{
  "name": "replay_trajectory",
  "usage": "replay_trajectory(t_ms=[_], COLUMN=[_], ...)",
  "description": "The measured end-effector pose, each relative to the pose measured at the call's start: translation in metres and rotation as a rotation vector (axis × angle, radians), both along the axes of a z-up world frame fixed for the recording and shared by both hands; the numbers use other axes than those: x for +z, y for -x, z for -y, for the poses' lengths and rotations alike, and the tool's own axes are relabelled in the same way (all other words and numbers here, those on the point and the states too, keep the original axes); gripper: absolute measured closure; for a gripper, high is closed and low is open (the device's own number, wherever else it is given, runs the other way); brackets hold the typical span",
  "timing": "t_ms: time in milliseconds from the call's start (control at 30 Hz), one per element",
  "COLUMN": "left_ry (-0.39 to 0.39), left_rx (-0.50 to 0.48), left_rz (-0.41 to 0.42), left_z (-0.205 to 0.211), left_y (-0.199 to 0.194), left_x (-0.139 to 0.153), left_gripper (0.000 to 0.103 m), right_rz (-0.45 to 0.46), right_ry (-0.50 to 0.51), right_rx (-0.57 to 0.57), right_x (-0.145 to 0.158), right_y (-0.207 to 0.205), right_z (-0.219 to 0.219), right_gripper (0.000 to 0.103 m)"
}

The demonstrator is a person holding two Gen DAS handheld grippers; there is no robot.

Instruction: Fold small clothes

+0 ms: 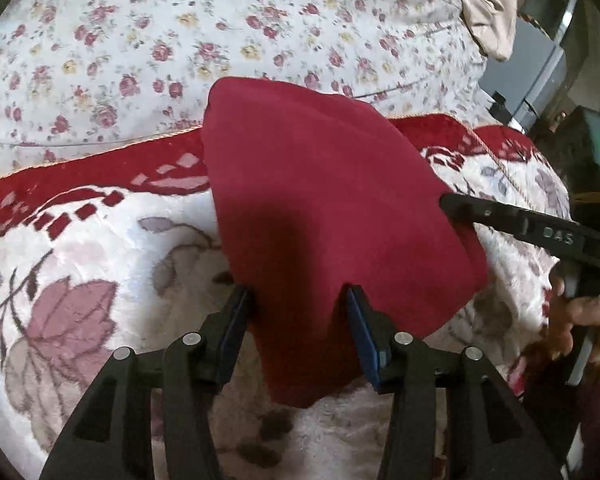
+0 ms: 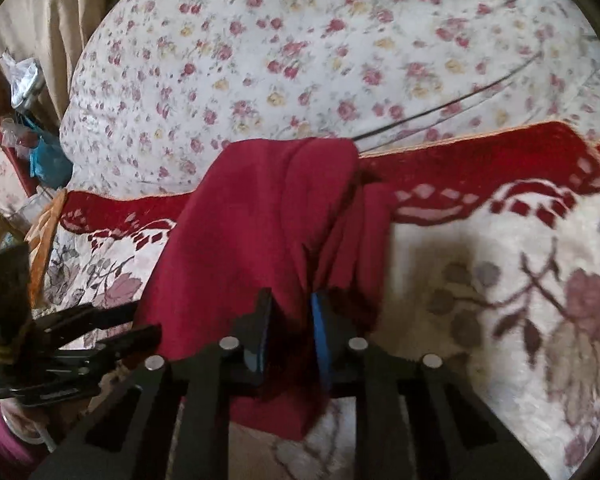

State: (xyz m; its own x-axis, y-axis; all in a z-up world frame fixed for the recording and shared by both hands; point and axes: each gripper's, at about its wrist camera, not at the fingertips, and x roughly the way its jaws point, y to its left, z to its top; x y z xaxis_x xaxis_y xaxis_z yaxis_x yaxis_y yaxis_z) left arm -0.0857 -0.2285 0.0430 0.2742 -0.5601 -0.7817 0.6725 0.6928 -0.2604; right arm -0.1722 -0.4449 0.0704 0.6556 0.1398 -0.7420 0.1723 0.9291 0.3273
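Observation:
A dark red cloth [image 1: 320, 200] hangs lifted above a floral blanket. My left gripper [image 1: 298, 300] has its jaws wide apart with the cloth's near edge lying between them; the pads [image 1: 236, 320] do not press it. My right gripper [image 2: 290, 304] is shut on a bunched fold of the same red cloth [image 2: 260, 216], which drapes over its fingers. The right gripper also shows in the left wrist view [image 1: 448, 202], its tip at the cloth's right edge. The left gripper shows in the right wrist view [image 2: 140, 320], at the cloth's left edge.
A cream blanket with a red border [image 1: 100, 168] and large flower prints covers the bed. A white quilt with small roses [image 1: 180, 40] lies behind it. Clutter and a blue bag [image 2: 48, 156] stand at the left, dark equipment [image 1: 596, 148] at the right.

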Motion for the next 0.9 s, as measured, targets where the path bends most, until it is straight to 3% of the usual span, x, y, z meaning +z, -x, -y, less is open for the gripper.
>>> replay_trajectory(t_ms=[67,100,133,200,333,433,467,500,533,633,733,833,867,900], left_ry=[-0.015,-0.016,-0.013,-0.007,-0.01,-0.012,-0.008,-0.006,-0.004,-0.003,-0.016,-0.014,-0.013,-0.011], left_rx=[-0.001,0.004,0.009,0.011,0.017,0.02,0.019,0.02,0.019,0.012,0.013,0.019,0.021,0.023], left_rz=[0.006,0.008,0.007,0.001,0.002,0.004,0.001,-0.003,-0.006,-0.015,-0.005,0.008,0.006,-0.001], left_z=[0.002,0.002,0.002,-0.001,0.0,0.0,0.0,-0.001,-0.001,0.0,0.003,0.001,0.001,0.001], left_y=[0.002,0.003,0.003,0.002,0.001,0.002,0.002,0.002,0.003,0.003,0.004,0.005,0.004,0.003], left_x=[0.0,0.0,0.001,0.001,0.001,0.001,0.002,0.002,0.002,0.001,0.0,0.001,0.001,0.001], left_gripper=[0.075,0.075,0.075,0.075,0.075,0.075,0.075,0.075,0.075,0.073,0.073,0.073,0.073,0.073], right_rz=[-0.034,-0.037,-0.026,0.022,0.06,0.014,-0.001,-0.008,-0.004,0.026,-0.044,0.001,0.022,0.047], right_ry=[-0.015,-0.05,-0.073,-0.11,-0.166,-0.172,-0.143,-0.116,-0.127,-0.105,-0.116,-0.133,-0.13,-0.126], right_rx=[-0.008,-0.024,-0.038,-0.049,0.0,0.057,0.057,0.052,0.039,-0.007,-0.031,-0.005,-0.009,-0.029], right_x=[-0.01,-0.012,-0.009,0.005,0.017,0.003,-0.002,-0.004,-0.005,0.002,-0.019,-0.011,-0.003,0.006], right_y=[0.001,0.003,0.007,0.019,0.03,0.021,0.02,0.021,0.027,0.048,0.055,0.059,0.059,0.056], right_z=[0.008,0.013,0.014,0.012,-0.004,-0.02,-0.023,-0.024,-0.021,-0.01,0.002,0.002,0.003,0.006], right_gripper=[0.085,0.08,0.072,0.07,0.056,0.058,0.065,0.094,0.096,0.097,0.097,0.097,0.094,0.081])
